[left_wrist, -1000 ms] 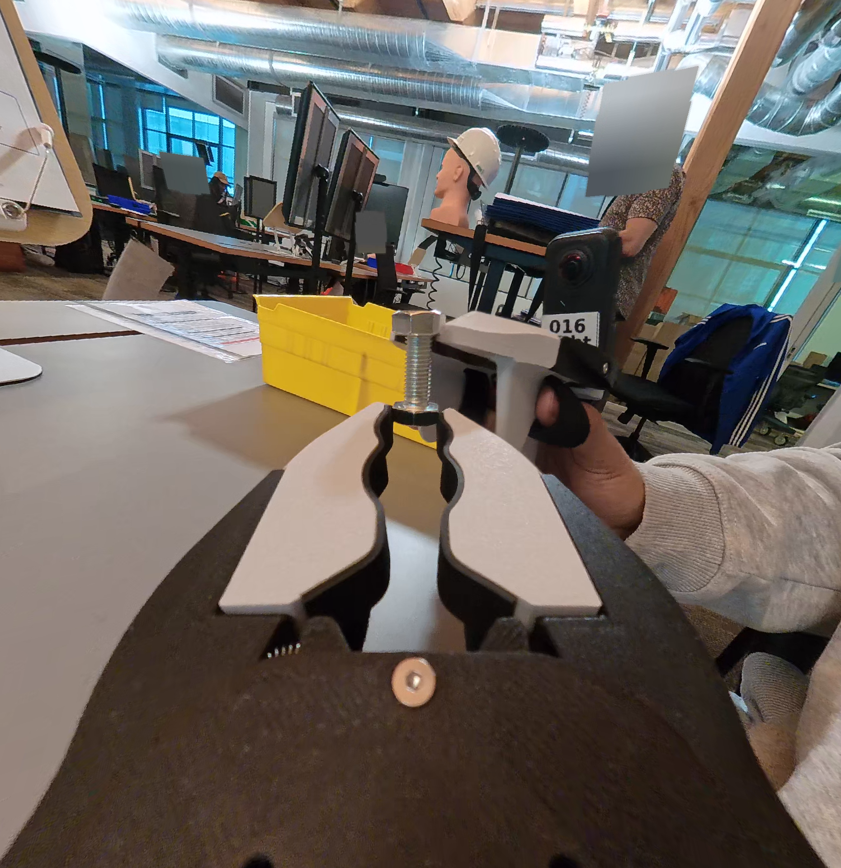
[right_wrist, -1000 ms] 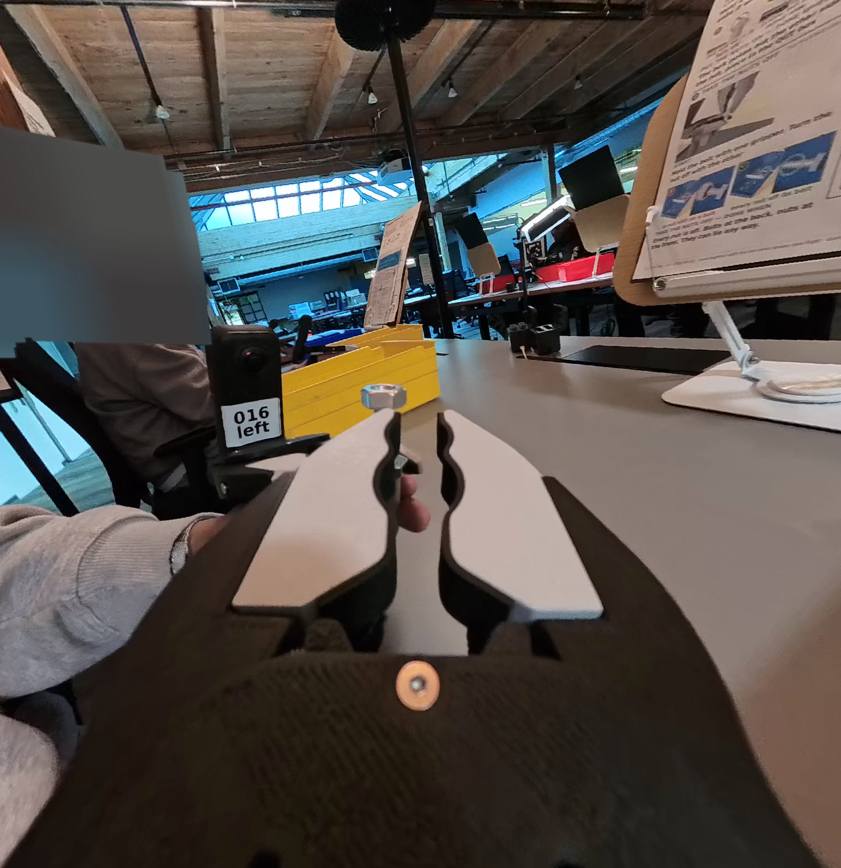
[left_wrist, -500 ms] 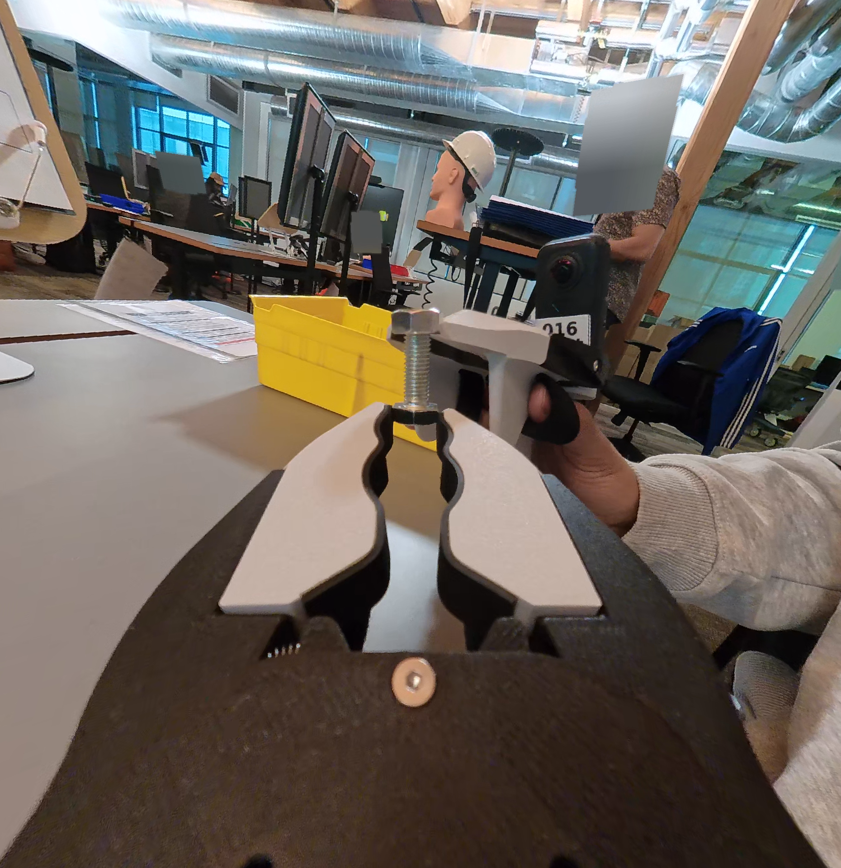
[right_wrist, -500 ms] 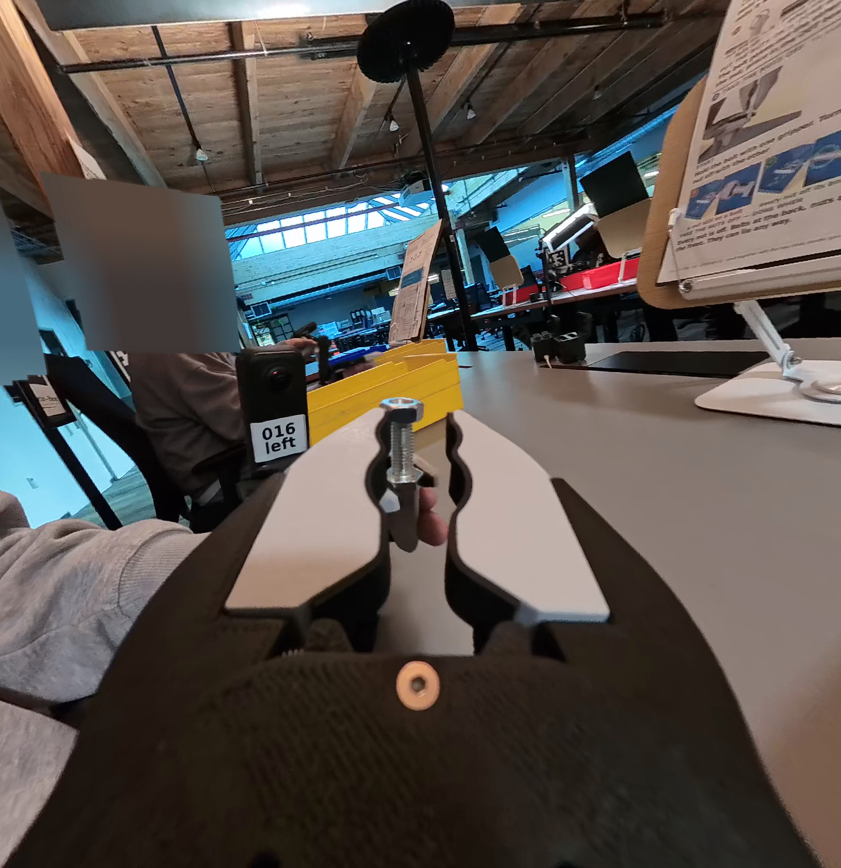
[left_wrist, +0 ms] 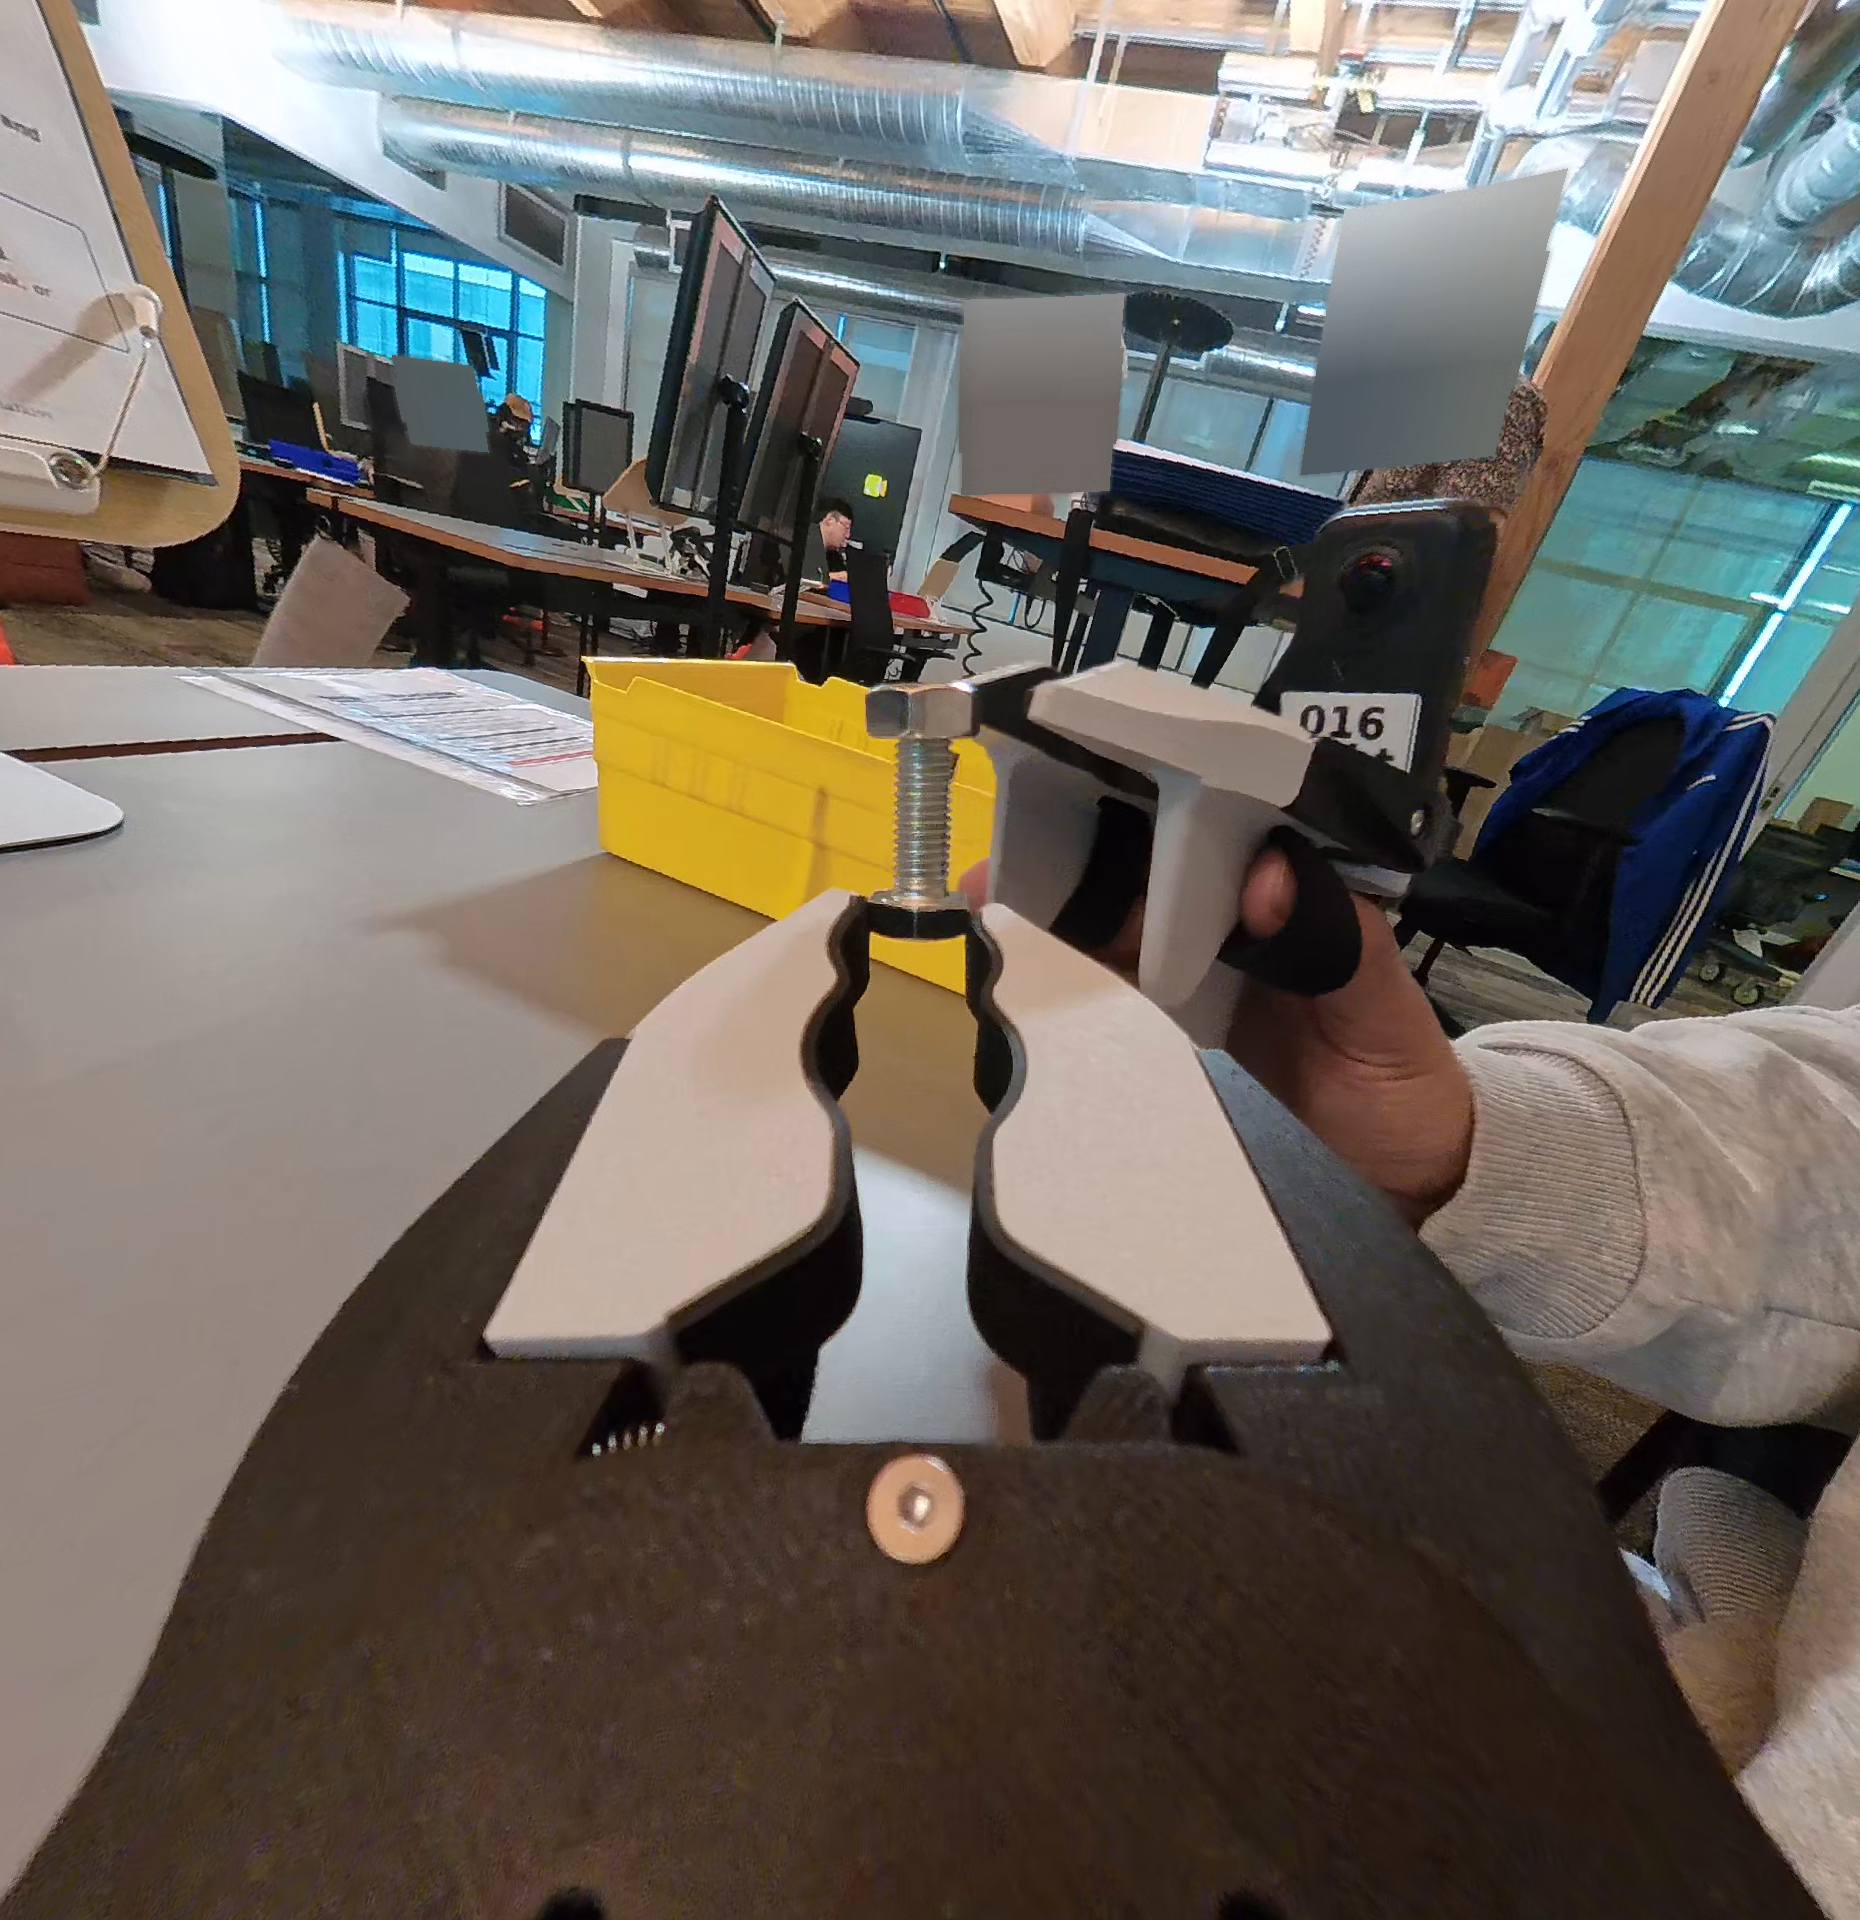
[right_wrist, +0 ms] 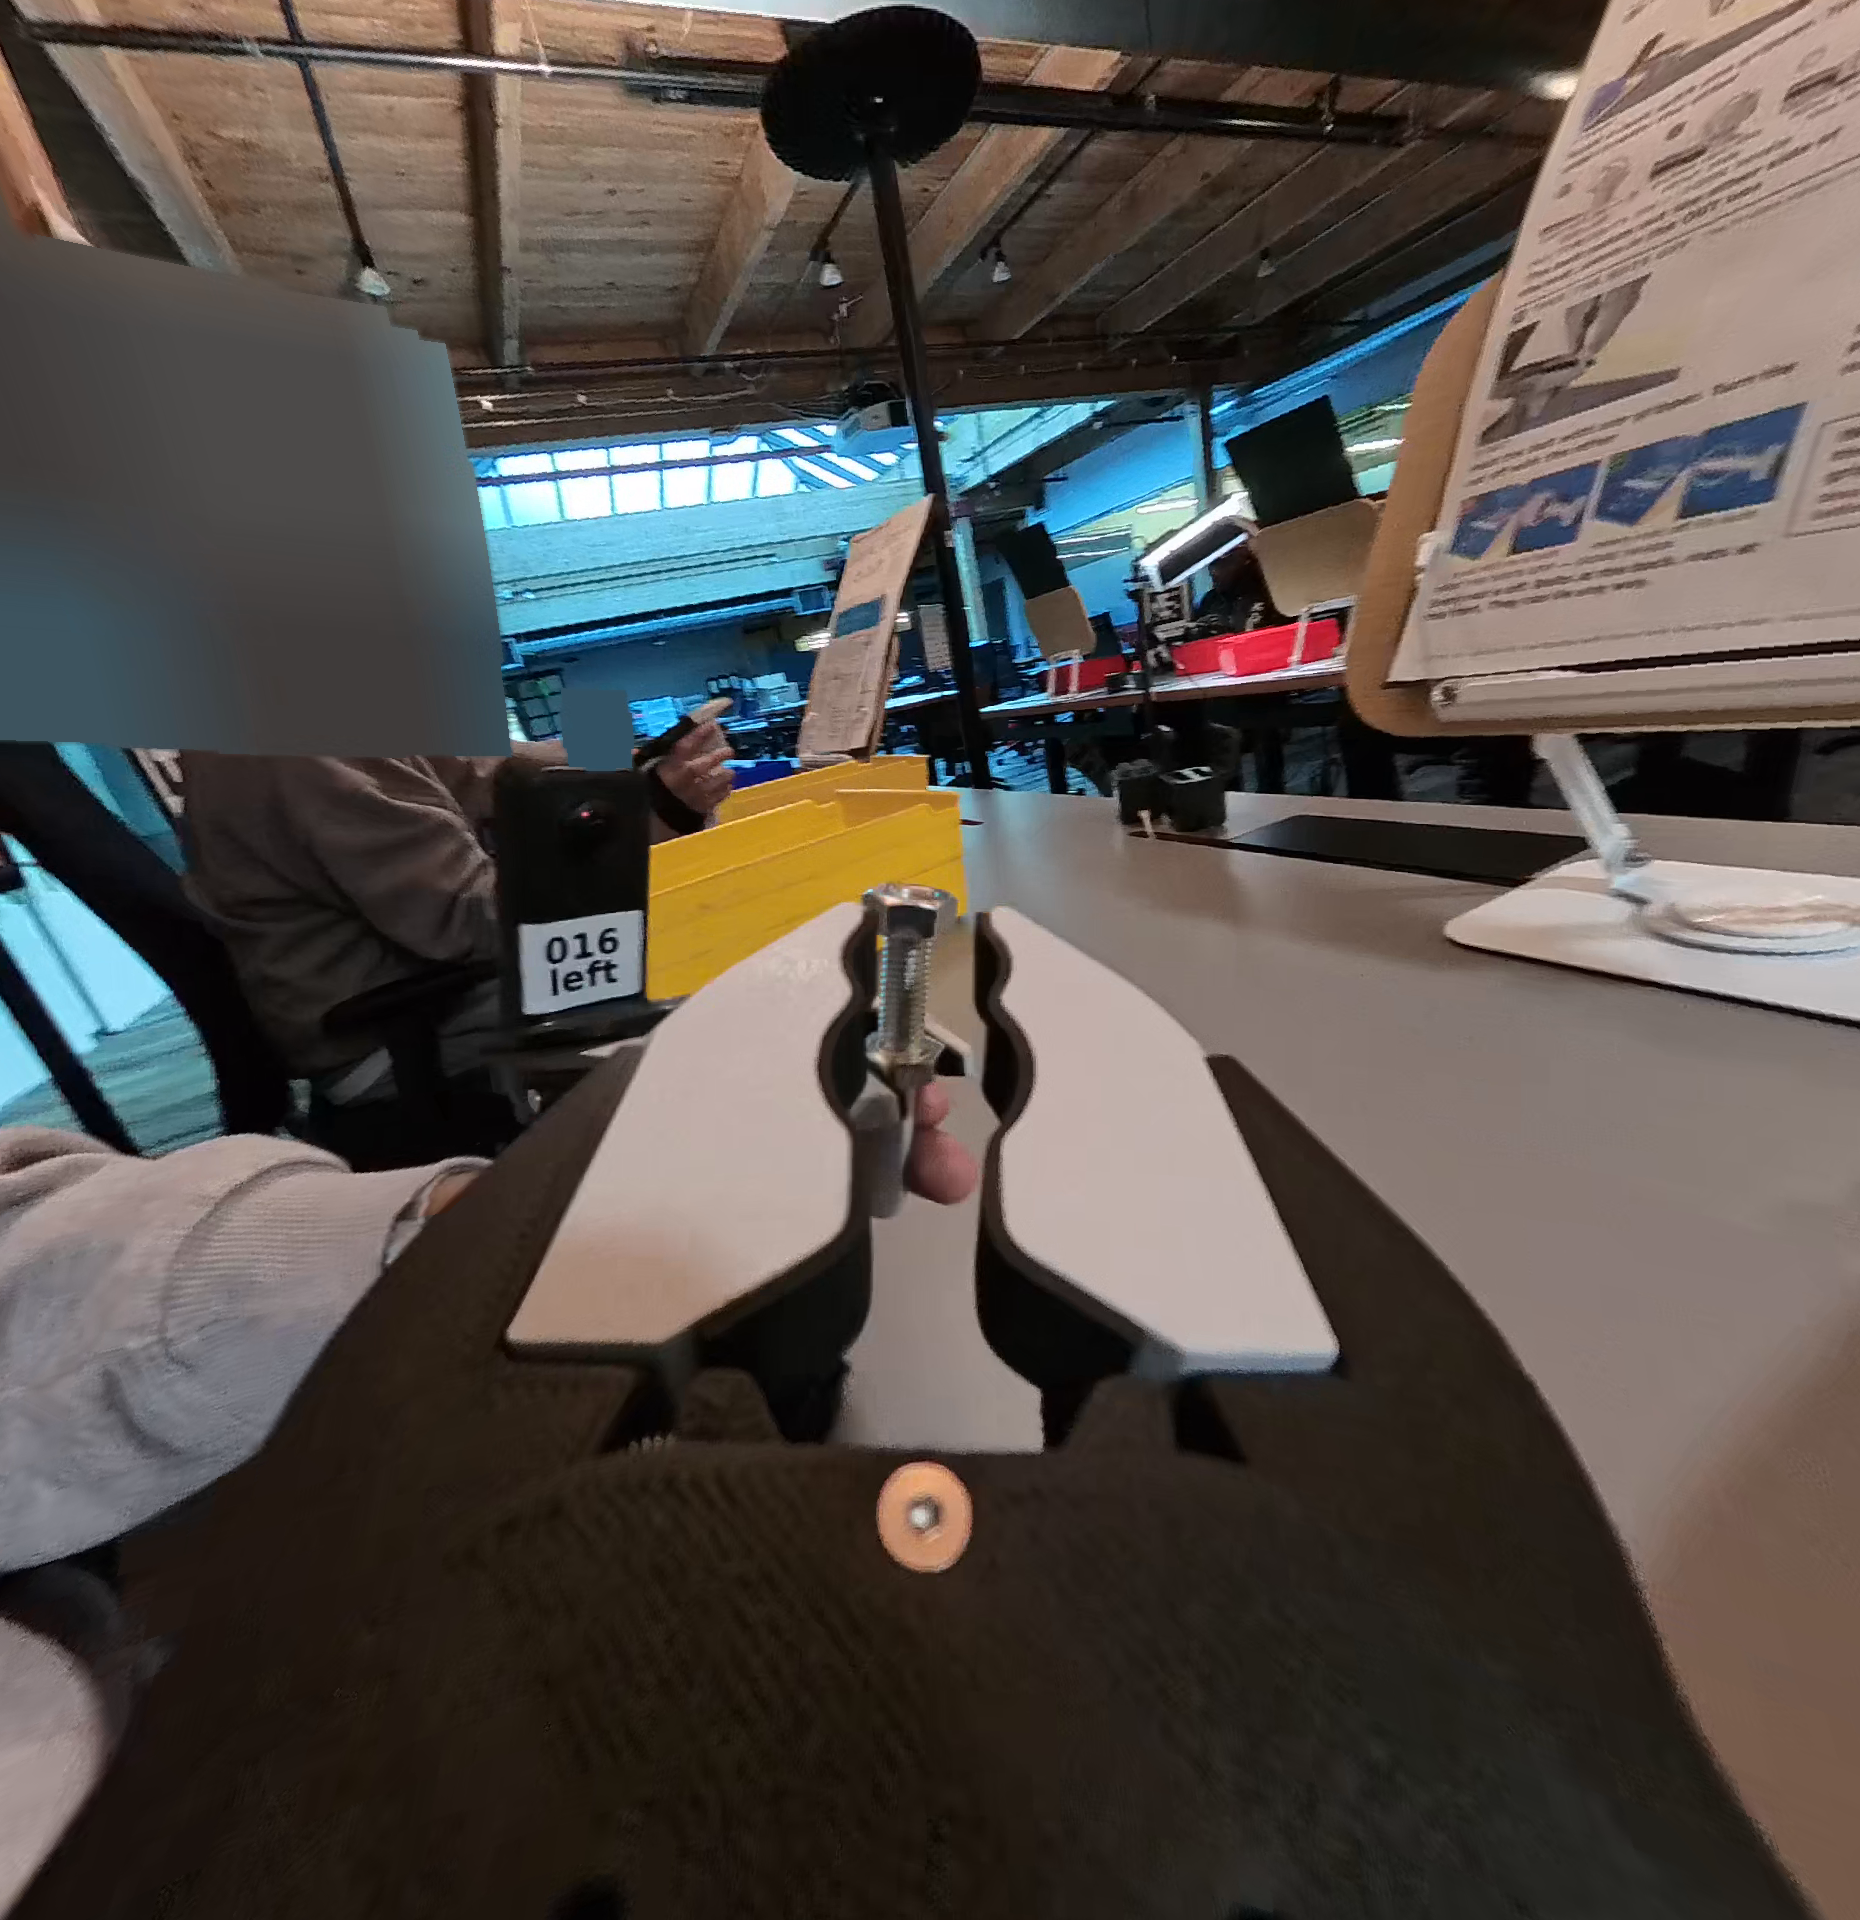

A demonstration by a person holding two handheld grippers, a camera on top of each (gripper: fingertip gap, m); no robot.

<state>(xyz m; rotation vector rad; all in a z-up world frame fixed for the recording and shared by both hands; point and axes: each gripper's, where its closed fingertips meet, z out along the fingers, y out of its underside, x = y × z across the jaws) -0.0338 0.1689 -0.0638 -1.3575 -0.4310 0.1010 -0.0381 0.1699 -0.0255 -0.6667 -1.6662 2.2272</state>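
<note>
above the table (left_wrist: 230,1039), left tongs (left_wrist: 915,920) clamp the nut (left_wrist: 915,921) (bolt (left_wrist: 924,800) upright); right tongs (right_wrist: 913,935) slightly parted

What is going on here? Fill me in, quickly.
A person holds a two-finger gripper in each hand over a grey table. The left gripper is shut on the lower end of a silver hex-head threaded metal bolt, holding it upright. The right gripper has its fingertips on either side of the bolt's hex head; whether it is clamping the head is unclear. A yellow plastic bin sits on the table just behind.
</note>
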